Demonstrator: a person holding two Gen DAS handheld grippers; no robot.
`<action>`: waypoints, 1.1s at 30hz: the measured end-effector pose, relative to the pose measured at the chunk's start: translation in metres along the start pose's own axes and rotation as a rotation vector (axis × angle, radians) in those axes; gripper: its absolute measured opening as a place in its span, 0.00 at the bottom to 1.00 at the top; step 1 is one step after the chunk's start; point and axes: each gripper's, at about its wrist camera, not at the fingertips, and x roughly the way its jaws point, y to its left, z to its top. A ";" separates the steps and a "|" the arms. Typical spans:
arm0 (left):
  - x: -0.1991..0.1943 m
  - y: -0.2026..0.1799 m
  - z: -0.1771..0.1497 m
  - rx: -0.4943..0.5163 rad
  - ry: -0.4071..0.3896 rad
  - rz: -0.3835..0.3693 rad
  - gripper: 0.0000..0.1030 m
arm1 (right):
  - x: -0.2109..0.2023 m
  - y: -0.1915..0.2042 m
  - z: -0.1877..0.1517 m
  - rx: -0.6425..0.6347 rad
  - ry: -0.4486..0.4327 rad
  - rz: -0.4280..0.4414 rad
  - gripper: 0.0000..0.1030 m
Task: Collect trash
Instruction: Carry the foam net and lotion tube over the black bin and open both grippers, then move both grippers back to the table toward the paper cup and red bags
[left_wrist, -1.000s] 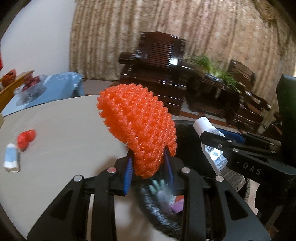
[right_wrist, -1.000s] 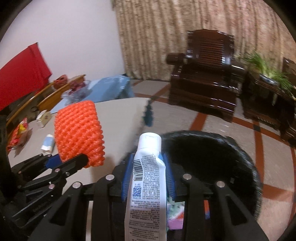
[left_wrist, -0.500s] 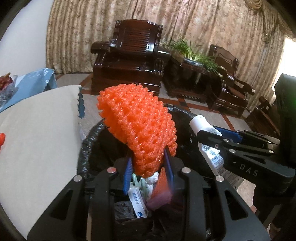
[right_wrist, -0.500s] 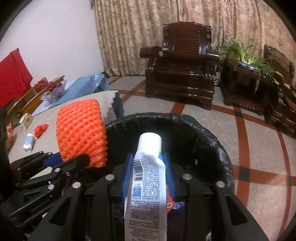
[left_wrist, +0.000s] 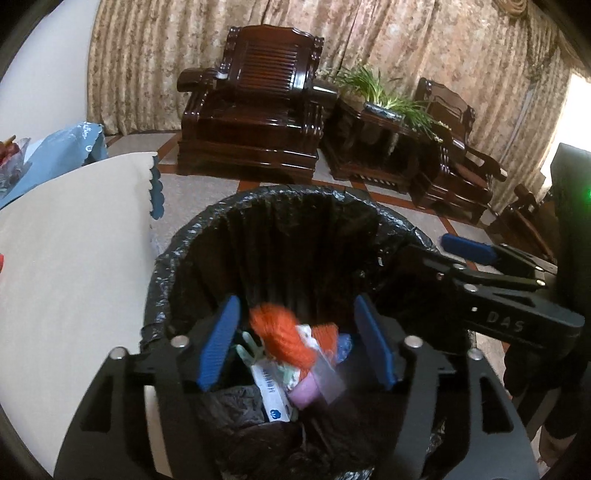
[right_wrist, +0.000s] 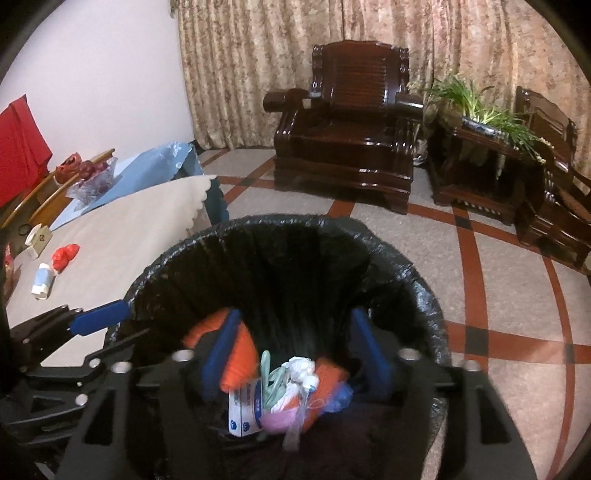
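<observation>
Both grippers hang over a bin lined with a black bag (left_wrist: 295, 192) (right_wrist: 295, 220). My left gripper (left_wrist: 295, 343) (right_wrist: 110, 332) is opening, and its blue pads press on nothing. Below it the orange foam net (left_wrist: 280, 334) (right_wrist: 236, 354) drops, blurred, onto the trash in the bin. My right gripper (right_wrist: 295, 350) (left_wrist: 436, 258) is opening too, with nothing between its pads. A pale blurred strip (left_wrist: 328, 376), probably the white tube, falls under it. On the table lie a red wrapper (right_wrist: 64, 254) and a small blue-and-white tube (right_wrist: 42, 280).
The beige-covered table (left_wrist: 74, 258) (right_wrist: 129, 229) stands just left of the bin, with a small white box (right_wrist: 37, 238) at its far side. Dark wooden armchairs (right_wrist: 347, 147) and a plant stand (right_wrist: 480, 158) line the curtain behind. Tiled floor lies to the right.
Both grippers moved from above the table's edge to over the bin. Both sets of jaws then spread apart, letting go of the orange net and the white tube, which dropped into the bin.
</observation>
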 end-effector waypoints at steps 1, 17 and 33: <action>-0.003 0.002 0.000 0.000 -0.005 0.007 0.69 | -0.002 0.000 0.001 0.004 -0.011 -0.003 0.86; -0.101 0.055 0.002 -0.071 -0.187 0.208 0.86 | -0.026 0.069 0.016 -0.055 -0.134 0.146 0.94; -0.171 0.152 -0.016 -0.198 -0.248 0.428 0.86 | 0.001 0.187 0.030 -0.194 -0.142 0.293 0.94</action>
